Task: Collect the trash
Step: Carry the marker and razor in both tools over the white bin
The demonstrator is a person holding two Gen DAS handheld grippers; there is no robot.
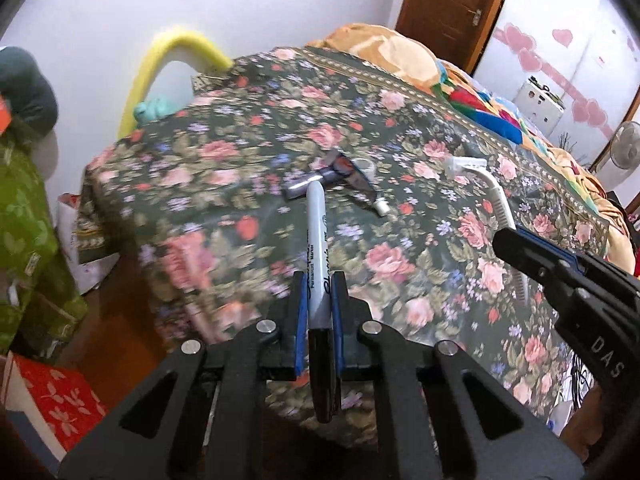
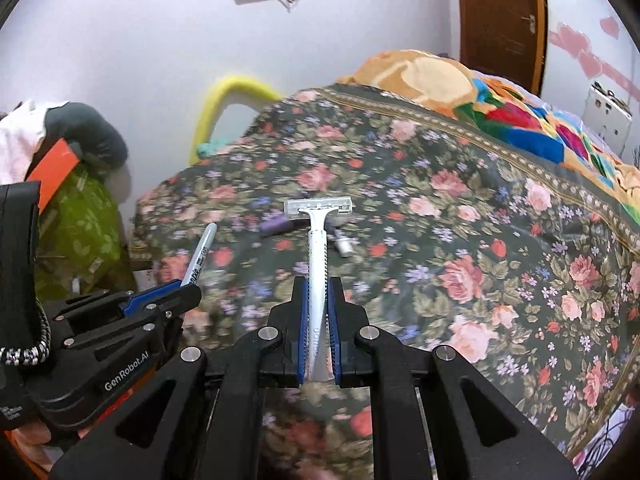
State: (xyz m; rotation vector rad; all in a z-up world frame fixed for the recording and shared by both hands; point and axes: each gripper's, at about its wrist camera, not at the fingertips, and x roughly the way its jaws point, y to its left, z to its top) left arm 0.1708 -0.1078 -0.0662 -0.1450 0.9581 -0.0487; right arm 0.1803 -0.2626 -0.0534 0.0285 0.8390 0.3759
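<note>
Two grippers hover above a bed (image 1: 248, 148) covered in dark floral cloth. The left gripper (image 1: 319, 292) is clamped on a marker (image 1: 318, 236) — white barrel, black cap nearest the camera. The right gripper (image 2: 318, 300) is clamped on a razor (image 2: 318, 248) by its pale handle, blade head pointing away. Both look light and stiff; the razor's smooth handle may slip, and its head is best left untouched. Near the bed's middle lies a squeezed purple tube (image 1: 340, 184) — soft, best pinched mid-body.

Motion-blurred floral bedspread (image 1: 224, 248) near edge
</note>
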